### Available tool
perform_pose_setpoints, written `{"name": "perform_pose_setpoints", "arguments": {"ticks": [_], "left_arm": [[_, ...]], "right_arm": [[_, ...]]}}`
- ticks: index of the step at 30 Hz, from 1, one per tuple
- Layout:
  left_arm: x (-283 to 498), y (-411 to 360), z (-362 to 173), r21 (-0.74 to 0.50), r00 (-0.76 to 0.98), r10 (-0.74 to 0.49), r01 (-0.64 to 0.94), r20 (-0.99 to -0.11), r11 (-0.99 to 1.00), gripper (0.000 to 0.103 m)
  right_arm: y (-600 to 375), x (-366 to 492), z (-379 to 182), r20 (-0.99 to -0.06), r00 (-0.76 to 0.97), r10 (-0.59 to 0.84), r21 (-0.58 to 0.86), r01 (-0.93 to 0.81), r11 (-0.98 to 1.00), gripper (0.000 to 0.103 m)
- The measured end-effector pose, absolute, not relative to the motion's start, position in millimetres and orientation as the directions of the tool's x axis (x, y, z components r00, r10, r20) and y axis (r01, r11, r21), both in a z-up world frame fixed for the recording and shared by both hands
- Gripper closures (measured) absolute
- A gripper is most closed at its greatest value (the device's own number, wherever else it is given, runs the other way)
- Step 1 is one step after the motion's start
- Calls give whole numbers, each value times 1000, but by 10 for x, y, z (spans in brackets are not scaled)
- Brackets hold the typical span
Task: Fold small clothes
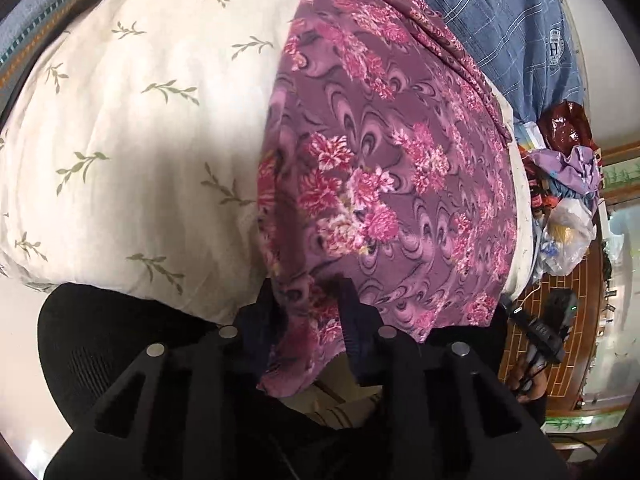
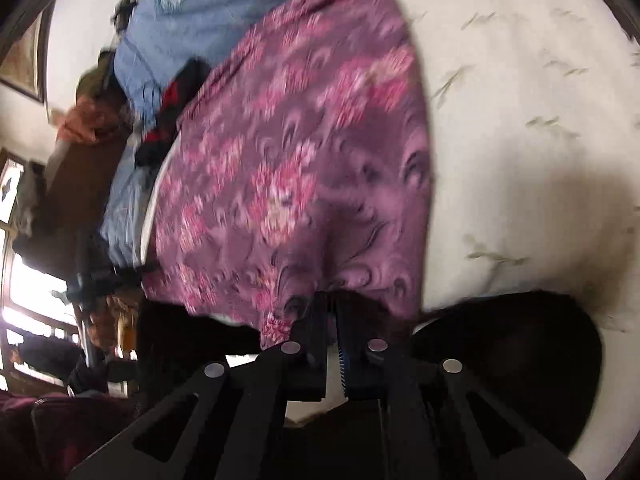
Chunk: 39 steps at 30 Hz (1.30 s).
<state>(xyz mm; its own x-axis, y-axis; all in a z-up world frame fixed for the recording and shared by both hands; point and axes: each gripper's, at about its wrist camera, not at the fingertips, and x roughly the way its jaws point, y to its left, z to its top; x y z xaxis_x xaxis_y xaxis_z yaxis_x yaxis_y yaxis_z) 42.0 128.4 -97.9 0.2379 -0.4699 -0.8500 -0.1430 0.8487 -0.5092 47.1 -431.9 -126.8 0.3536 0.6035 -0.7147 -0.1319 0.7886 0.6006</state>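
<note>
One purple floral garment (image 1: pixel 384 184) lies spread on a cream bedsheet with a leaf print (image 1: pixel 132 128), and both grippers hold its near hem. In the left wrist view the left gripper (image 1: pixel 308 312) has its jaws closed on a fold of the cloth, which bunches between the pads and hangs below them over the bed's near edge. In the right wrist view the right gripper (image 2: pixel 329 312) has its jaws nearly together, pinching the hem at another corner; this view is blurred, so finer detail of the grip is unclear.

The garment's long axis runs from the grippers away toward the far side of the bed, its far end gathered into pleats beside a blue checked shirt (image 1: pixel 492 20). In the left view its left edge is a fairly straight line against bare sheet, and its right edge runs close along the side of the mattress.

Open sheet lies broad to the left of the garment in the left view, and to its right in the right view (image 2: pixel 520 120), free of other items. The opposite side is crowded: just past the mattress edge sit a heap of clothes and plastic bags (image 1: pixel 568 200). A dark rounded object (image 1: pixel 100 344) sits by the near corner of the bed.
</note>
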Motion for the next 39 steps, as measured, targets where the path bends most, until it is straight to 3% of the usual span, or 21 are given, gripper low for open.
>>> {"name": "perform_pose_setpoints", "arguments": {"ticks": [3, 4, 6, 9, 10, 11, 12, 14, 20, 30, 39], "left_arm": [[444, 1263, -987, -523, 232, -487, -130, -842, 843, 64], [454, 1249, -983, -535, 231, -500, -125, -835, 835, 55], [470, 1207, -973, -544, 228, -511, -116, -829, 831, 45], [468, 1130, -949, -519, 233, -488, -96, -841, 849, 42], [463, 1116, -941, -508, 236, -478, -85, -846, 857, 43], [459, 1109, -935, -497, 239, -468, -80, -851, 864, 55], [457, 1103, -932, -481, 239, -453, -74, -859, 873, 62], [462, 1118, -940, -457, 228, -431, -78, -873, 886, 100], [397, 1234, -663, -591, 298, -546, -81, -783, 802, 100], [914, 1399, -4, -685, 490, -592, -15, -640, 728, 100], [2183, 1683, 85, -688, 572, -528, -90, -627, 720, 100]], "right_arm": [[-4510, 497, -1141, -708, 454, 540, 569, -87, 818, 68], [-4521, 534, -1153, -719, 455, 524, 555, -77, 828, 62], [-4500, 600, -1255, -735, 417, 535, 565, -61, 823, 62], [-4354, 556, -1278, -746, 419, 518, 521, -117, 845, 62], [-4327, 550, -1276, -750, 408, 521, 515, -134, 847, 74], [-4315, 542, -1290, -755, 389, 528, 517, -143, 844, 100], [-4309, 536, -1321, -768, 372, 521, 507, -145, 850, 99], [-4325, 524, -1345, -770, 366, 523, 508, -146, 849, 99], [-4581, 499, -1039, -572, 432, 698, 725, -132, 676, 99], [-4545, 1069, -521, -297, 575, 763, 853, -199, 483, 99], [-4419, 2332, -360, -237, 664, 709, 860, -197, 472, 99]]}}
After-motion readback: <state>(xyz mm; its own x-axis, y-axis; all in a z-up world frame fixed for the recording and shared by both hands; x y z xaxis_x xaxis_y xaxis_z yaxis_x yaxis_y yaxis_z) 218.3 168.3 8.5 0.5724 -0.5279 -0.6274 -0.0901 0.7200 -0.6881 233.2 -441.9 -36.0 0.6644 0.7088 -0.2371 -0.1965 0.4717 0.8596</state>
